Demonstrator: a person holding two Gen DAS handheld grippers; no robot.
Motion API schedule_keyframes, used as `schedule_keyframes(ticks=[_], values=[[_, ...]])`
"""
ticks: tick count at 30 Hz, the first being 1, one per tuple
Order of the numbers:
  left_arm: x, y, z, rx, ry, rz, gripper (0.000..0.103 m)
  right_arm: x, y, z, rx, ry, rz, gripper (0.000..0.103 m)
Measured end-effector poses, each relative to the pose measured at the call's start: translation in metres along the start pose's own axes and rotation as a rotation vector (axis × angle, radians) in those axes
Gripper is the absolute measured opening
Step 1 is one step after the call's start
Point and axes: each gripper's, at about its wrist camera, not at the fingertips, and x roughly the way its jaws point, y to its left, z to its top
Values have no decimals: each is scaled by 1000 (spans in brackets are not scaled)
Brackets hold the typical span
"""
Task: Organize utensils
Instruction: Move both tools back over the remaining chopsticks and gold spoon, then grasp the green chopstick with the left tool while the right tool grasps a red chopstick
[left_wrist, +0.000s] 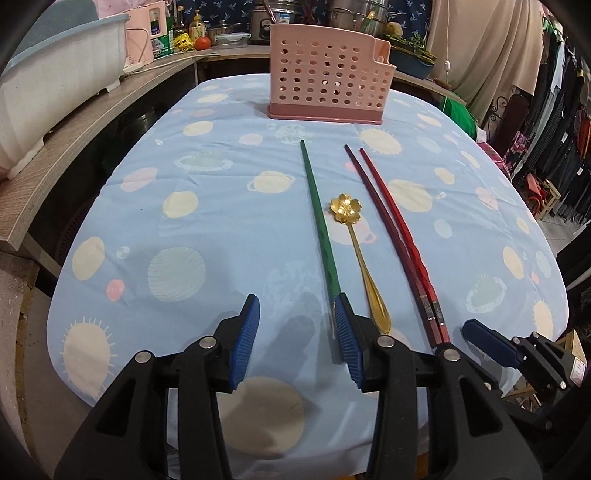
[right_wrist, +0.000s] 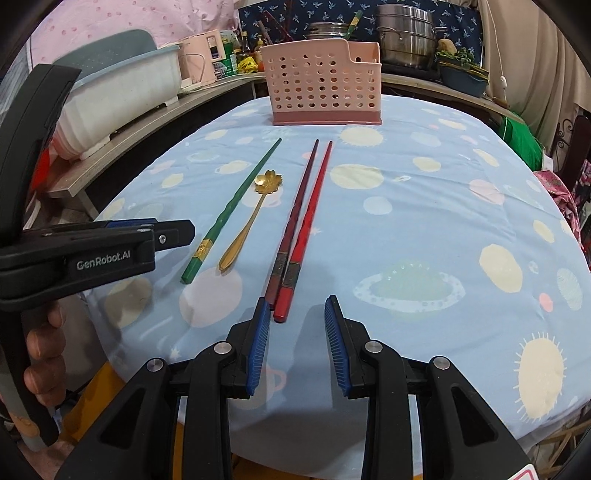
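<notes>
Both the left gripper (left_wrist: 297, 339) and right gripper (right_wrist: 295, 345) are hovering spread before the pink perforated plastic holder (right_wrist: 321, 83), nothing grasped yet; probably the red chopstick (right_wrist: 304, 229) is needing pinching next.

On the table (left_wrist: 229, 221) lie 3 chopsticks: 1 green (left_wrist: 318, 218), 1 dark red (left_wrist: 384, 221) and 1 bright red (left_wrist: 397, 225). There is 1 gold spoon (left_wrist: 360, 254) and 1 pink holder (left_wrist: 327, 74). 2 tools show, the left (left_wrist: 297, 339) and the right (right_wrist: 295, 343), each with 2 blue pads.
</notes>
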Motion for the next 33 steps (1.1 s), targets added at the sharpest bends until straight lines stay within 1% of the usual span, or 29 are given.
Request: schedule_keyframes(ticks=[9,14,20,28,31,33], values=[[1,-11,-6,30,5,-15,40,-1,-11,0,28,-7,-19,31],[7,-14,-9,37,24,-19,40,2,-10,3,22,-13,-28,31],[11,-17,-11,46,15,0,40,9,-11,10,18,-26,-32,31],[11,-16,-10,43,7,6,39,18,-11,18,16,-44,-32,24],[11,-14,-10,39,8,9,33,20,-10,20,13,-48,-29,20],[11,-13,-9,35,8,5,26,21,-10,20,12,-46,-25,15]])
